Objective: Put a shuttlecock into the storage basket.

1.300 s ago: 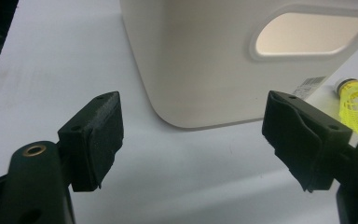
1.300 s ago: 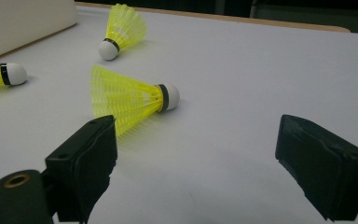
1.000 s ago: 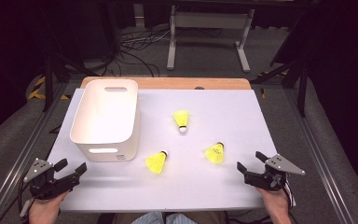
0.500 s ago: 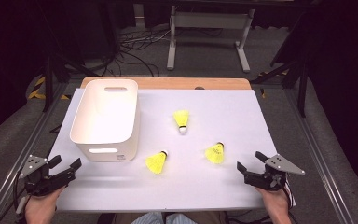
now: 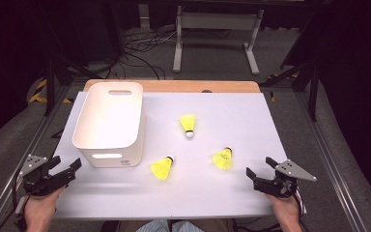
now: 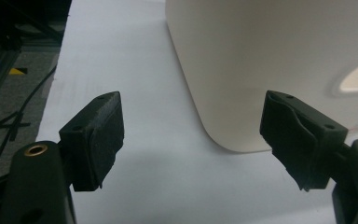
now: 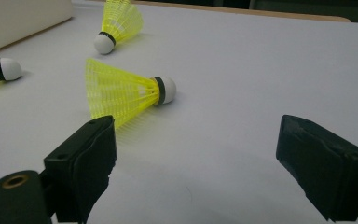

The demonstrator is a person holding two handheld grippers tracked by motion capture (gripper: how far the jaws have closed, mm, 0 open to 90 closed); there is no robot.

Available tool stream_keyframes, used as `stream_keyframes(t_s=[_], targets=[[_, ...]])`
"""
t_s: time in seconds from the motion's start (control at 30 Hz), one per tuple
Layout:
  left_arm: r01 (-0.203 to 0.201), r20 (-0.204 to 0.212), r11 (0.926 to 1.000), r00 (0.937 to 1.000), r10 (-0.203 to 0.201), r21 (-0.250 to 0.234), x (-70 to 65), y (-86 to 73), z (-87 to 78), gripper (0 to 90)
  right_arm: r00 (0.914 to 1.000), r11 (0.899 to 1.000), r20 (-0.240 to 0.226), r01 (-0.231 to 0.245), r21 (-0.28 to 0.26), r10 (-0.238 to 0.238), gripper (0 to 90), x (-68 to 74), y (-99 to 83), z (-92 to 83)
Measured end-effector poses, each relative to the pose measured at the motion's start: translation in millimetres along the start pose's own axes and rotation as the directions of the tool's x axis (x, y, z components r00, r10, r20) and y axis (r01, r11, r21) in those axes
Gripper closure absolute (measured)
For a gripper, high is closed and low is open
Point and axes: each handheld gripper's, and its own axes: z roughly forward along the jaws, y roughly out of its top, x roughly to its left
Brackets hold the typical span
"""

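The left gripper (image 5: 66, 168) rests at the table's near-left corner, jaws spread and empty, just beside the white plastic bin (image 5: 108, 123). Three yellow shuttlecocks lie on the white tabletop (image 5: 232, 121) — one by the bin (image 5: 162, 168), one farther back (image 5: 188, 124), one (image 5: 222, 158) near the right gripper (image 5: 261, 167), likewise spread wide and empty.

black hand-held gripper (image 5: 261, 166), grey three-cornered plate (image 5: 294, 170), brass rivets

White bin (image 5: 108, 123) blocks the table's (image 5: 232, 193) left half, close ahead of the left gripper (image 5: 67, 169). Three yellow shuttlecocks lie scattered mid-table: nearest one (image 5: 222, 158) just ahead of the right gripper (image 5: 260, 167). Front edge strip and far right corner open.
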Motion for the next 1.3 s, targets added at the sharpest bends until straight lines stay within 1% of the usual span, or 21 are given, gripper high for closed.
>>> stream_keyframes(t_s=[0.03, 0.07, 0.13, 0.3, 0.37, 0.47, 0.5, 0.6, 0.63, 0.67, 0.77, 0.8, 0.93, 1.1, 1.13, 1.3], targets=[[0.003, 0.001, 1.0000, 1.0000, -0.003, -0.001, 0.7, 0.7, 0.5, 22.6, 1.0000, 1.000, -0.001, 0.000, -0.002, 0.000, 12.8, 0.0, 0.1, -0.2], [0.014, 0.003, 0.9999, 0.9999, -0.014, -0.001, 1.3, 2.0, 1.3, 22.8, 1.0000, 1.000, -0.002, 0.000, -0.003, 0.000, 12.8, -0.1, 0.1, -0.3], [0.016, 0.003, 0.9999, 0.9999, -0.016, -0.005, 2.2, 3.9, 2.6, 22.8, 1.0000, 1.000, -0.001, -0.005, -0.002, 0.005, 12.6, -0.4, 0.1, -0.2], [0.005, -0.004, 1.0000, 1.0000, -0.005, -0.003, 3.0, 8.0, 5.6, 22.8, 1.0000, 1.000, 0.001, -0.005, -0.003, 0.005, 12.5, -0.4, 0.1, -0.3], [0.012, -0.008, 0.9999, 0.9999, -0.012, 0.000, 3.4, 9.8, 7.1, 22.8, 1.0000, 1.000, 0.002, -0.006, -0.003, 0.006, 12.5, -0.7, 0.0, -0.4], [0.014, -0.012, 0.9999, 0.9998, -0.014, -0.005, 3.8, 12.3, 8.6, 22.9, 0.9999, 1.000, -0.001, -0.011, -0.002, 0.011, 12.4, -1.0, -0.1, -0.3], [0.019, -0.013, 0.9998, 0.9997, -0.019, 0.002, 3.5, 14.1, 8.9, 23.1, 0.9999, 1.000, -0.001, -0.011, -0.001, 0.011, 12.4, -0.9, -0.1, -0.2], [0.010, -0.021, 0.9999, 0.9997, -0.010, 0.009, 4.1, 17.6, 9.3, 23.9, 0.9999, 1.000, -0.002, -0.012, 0.000, 0.012, 12.4, -0.9, -0.1, 0.0], [0.016, -0.020, 0.9997, 0.9997, -0.016, 0.017, 3.4, 19.0, 9.4, 24.2, 0.9999, 1.000, -0.001, -0.012, 0.000, 0.012, 12.4, -0.9, -0.1, 0.0], [0.011, -0.028, 0.9998, 0.9995, -0.011, 0.018, 3.1, 21.2, 9.5, 24.0, 0.9999, 1.000, -0.001, -0.013, 0.001, 0.013, 12.4, -1.0, -0.2, 0.0], [0.001, -0.035, 0.9998, 0.9994, 0.000, 0.018, 2.9, 23.9, 9.9, 23.5, 0.9999, 1.000, 0.000, -0.013, 0.002, 0.013, 12.4, -1.1, -0.2, 0.1], [0.003, -0.037, 0.9999, 0.9993, -0.002, 0.014, 2.4, 24.6, 10.1, 23.5, 0.9999, 1.000, -0.001, -0.014, 0.002, 0.014, 12.4, -1.0, -0.2, 0.1], [-0.006, -0.050, 0.9999, 0.9988, 0.006, 0.013, 2.0, 31.5, 9.5, 23.8, 0.9999, 1.000, -0.002, -0.013, 0.002, 0.013, 12.4, -1.0, -0.2, 0.2], [-0.007, -0.051, 1.0000, 0.9987, 0.007, 0.002, 1.1, 37.7, 8.2, 25.6, 0.9999, 1.000, -0.003, -0.012, 0.002, 0.012, 12.4, -1.2, -0.2, 0.3], [0.000, -0.051, 1.0000, 0.9987, 0.000, 0.006, 0.7, 38.8, 7.8, 26.0, 0.9999, 1.000, -0.003, -0.011, 0.003, 0.011, 12.4, -1.1, -0.2, 0.4], [0.005, -0.049, 0.9999, 0.9988, -0.005, 0.011, 0.4, 45.2, 6.0, 27.4, 0.9999, 1.000, -0.003, -0.011, 0.006, 0.011, 12.4, -1.1, -0.3, 0.5]])
